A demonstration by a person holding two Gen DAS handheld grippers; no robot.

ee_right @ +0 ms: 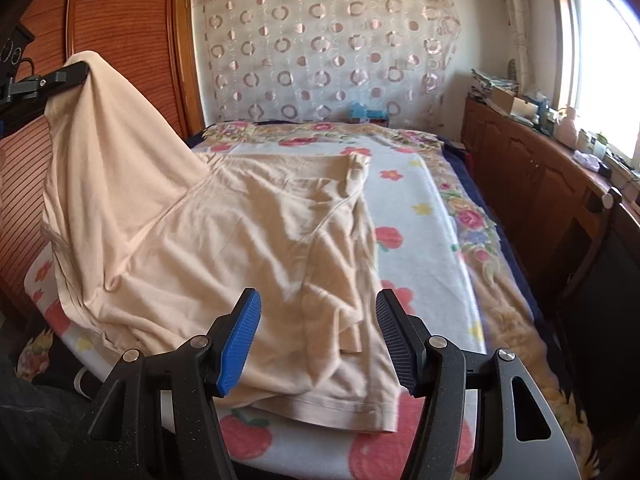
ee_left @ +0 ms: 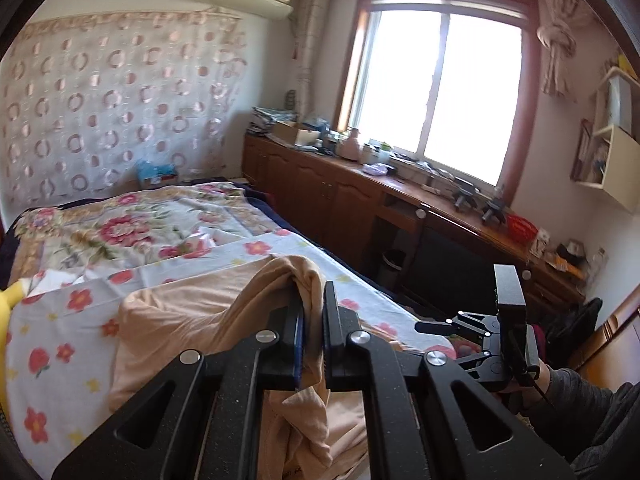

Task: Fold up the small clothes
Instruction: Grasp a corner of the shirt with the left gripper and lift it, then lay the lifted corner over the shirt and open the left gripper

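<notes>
Left wrist view: left gripper (ee_left: 313, 312) fingers pinching beige garment (ee_left: 192, 320)
Right gripper (ee_right: 318, 340): fingers spread, nothing between
Garment: near edge of bed (ee_right: 424, 216)

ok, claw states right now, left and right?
Left claw: shut on the beige garment, one edge lifted off the bed.
Right claw: open, holding nothing, above the garment's hem.
</notes>
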